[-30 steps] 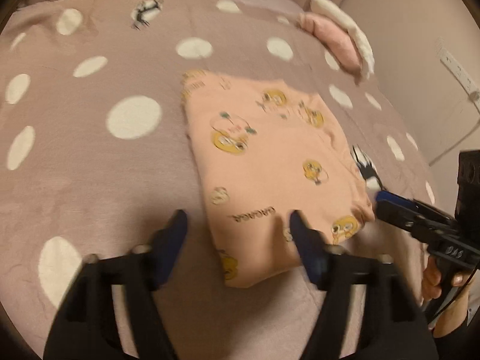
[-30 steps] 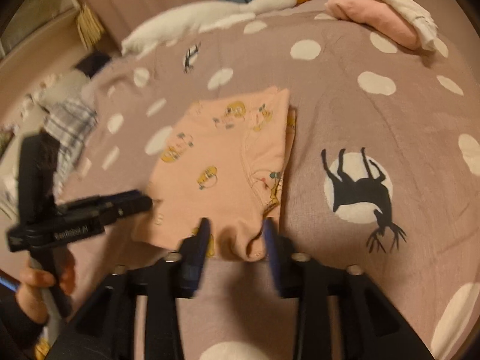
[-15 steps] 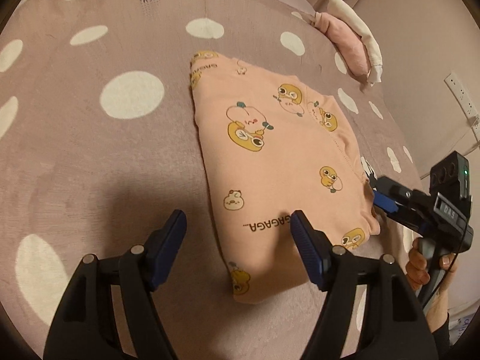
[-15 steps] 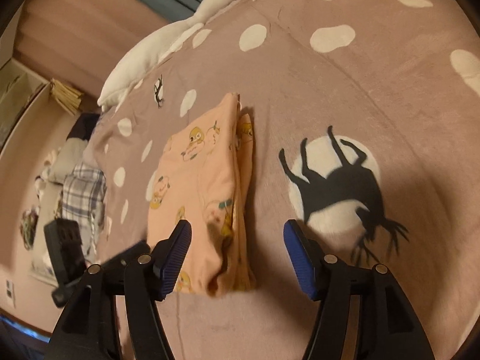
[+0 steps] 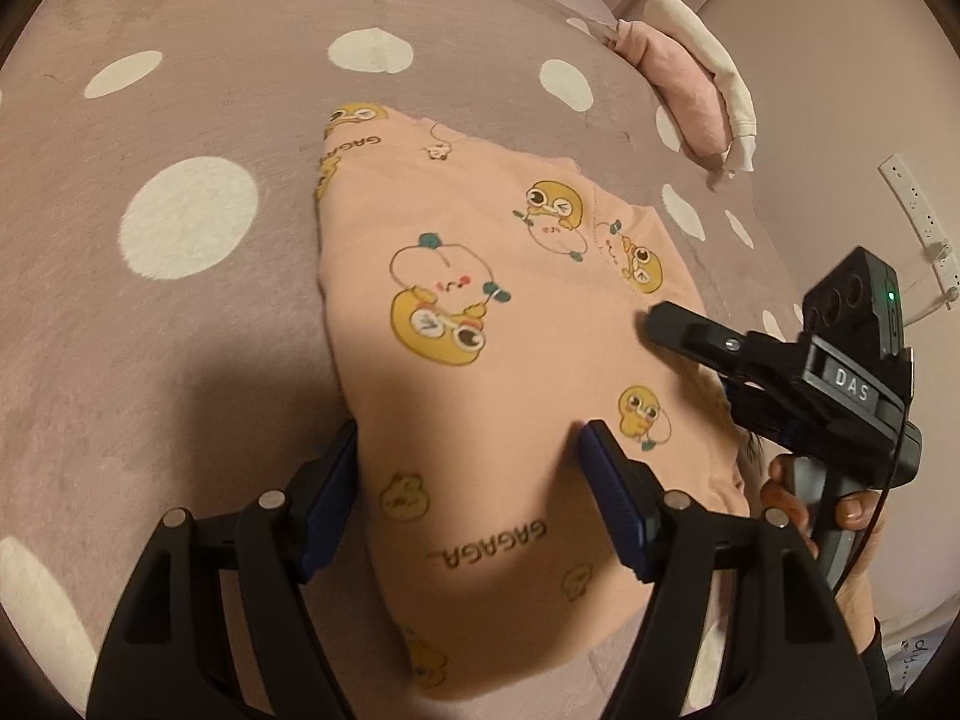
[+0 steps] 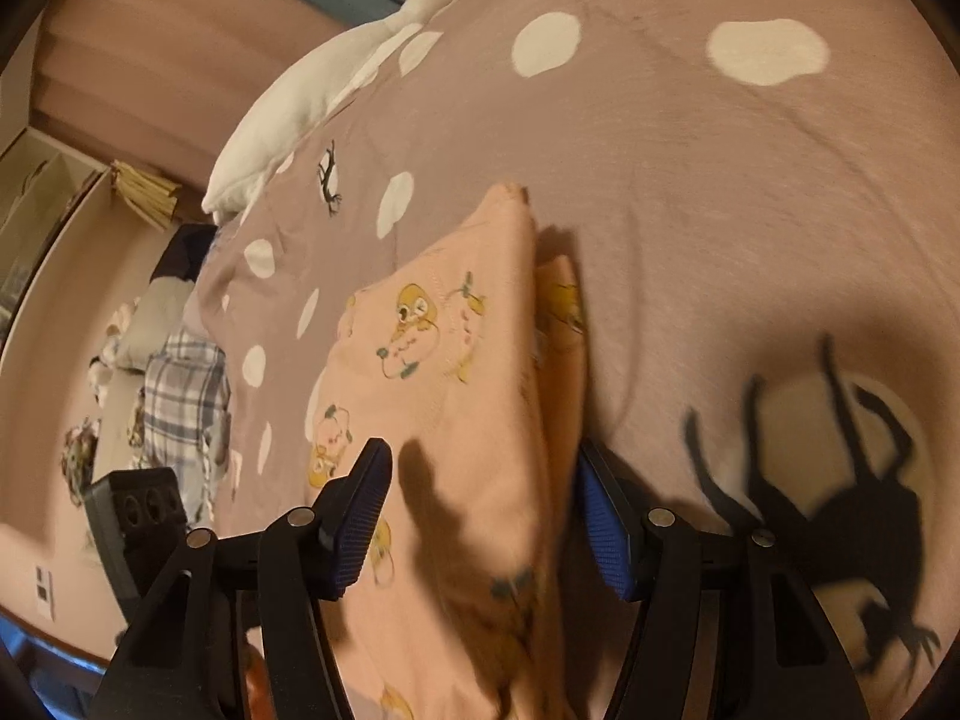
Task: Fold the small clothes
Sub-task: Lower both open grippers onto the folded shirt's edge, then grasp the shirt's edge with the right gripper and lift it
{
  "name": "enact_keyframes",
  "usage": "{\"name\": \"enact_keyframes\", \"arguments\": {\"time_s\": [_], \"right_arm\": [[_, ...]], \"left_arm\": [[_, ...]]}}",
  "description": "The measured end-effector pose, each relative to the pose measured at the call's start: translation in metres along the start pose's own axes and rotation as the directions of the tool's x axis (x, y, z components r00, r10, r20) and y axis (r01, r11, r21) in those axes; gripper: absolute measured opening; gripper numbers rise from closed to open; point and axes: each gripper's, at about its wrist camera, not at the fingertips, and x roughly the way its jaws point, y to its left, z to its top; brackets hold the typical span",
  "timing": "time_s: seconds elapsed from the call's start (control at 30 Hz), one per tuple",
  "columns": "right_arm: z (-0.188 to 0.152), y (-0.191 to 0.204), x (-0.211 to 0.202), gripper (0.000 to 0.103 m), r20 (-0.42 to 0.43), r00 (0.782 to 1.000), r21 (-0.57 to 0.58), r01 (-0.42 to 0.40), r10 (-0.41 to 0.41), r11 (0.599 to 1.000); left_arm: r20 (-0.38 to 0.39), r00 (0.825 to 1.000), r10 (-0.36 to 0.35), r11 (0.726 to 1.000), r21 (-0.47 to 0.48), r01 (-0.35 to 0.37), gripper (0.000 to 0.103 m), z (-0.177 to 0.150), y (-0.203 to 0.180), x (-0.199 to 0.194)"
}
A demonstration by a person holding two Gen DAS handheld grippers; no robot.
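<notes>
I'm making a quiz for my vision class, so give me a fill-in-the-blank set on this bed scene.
1. The folded garment is peach-pink, printed with yellow ____.
2. Both the left gripper and the right gripper have their jaws ____ astride the garment's edges.
3. The plush toy near the head of the bed is a white ____.
4. The bedspread is mauve with white ____.

Missing words: ducks; open; goose; spots

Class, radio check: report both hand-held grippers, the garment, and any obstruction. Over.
Left hand-held gripper open, straddling folded peach garment. Right hand-held gripper open over its side edge. Nothing obstructing.
</notes>
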Motion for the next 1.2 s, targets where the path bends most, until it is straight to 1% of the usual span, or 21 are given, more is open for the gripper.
{"name": "enact_keyframes", "arguments": {"time_s": [0.2,0.33,0.47,0.57,0.63,1.13,1.2], "right_arm": [[0.008,0.003,0.009,0.062,-0.002,1.0,-0.027,0.005,-0.005,1.0],[0.007,0.002,0.007,0.061,0.001,1.0,-0.036,0.005,-0.005,0.999],[0.007,-0.001,0.006,0.055,0.005,1.0,-0.038,0.005,-0.005,0.999],[0.007,-0.002,0.007,0.049,0.009,1.0,-0.034,0.004,-0.004,0.999],[0.007,-0.001,0.008,0.048,0.012,1.0,-0.038,0.003,-0.003,0.999],[0.008,0.002,0.009,0.047,0.021,1.0,-0.059,0.021,-0.02,0.998],[0.008,0.005,0.01,0.047,0.022,0.999,-0.073,0.035,-0.034,0.997]], "left_arm": [[-0.003,1.0,0.0,1.0,0.012,0.0,0.072,0.007,-0.005,0.007],[-0.005,1.0,-0.003,1.0,0.017,0.003,0.072,0.011,-0.005,0.011],[-0.006,1.0,-0.006,1.0,0.019,0.007,0.072,0.013,-0.004,0.012],[-0.003,1.0,0.005,1.0,0.031,-0.005,0.071,0.013,-0.006,0.013],[0.002,1.0,0.019,0.999,0.039,-0.019,0.07,0.012,-0.008,0.013],[-0.002,0.999,0.041,0.998,0.045,-0.041,0.069,0.013,-0.01,0.017],[-0.003,0.999,0.051,0.998,0.044,-0.051,0.067,0.014,-0.011,0.017]]}}
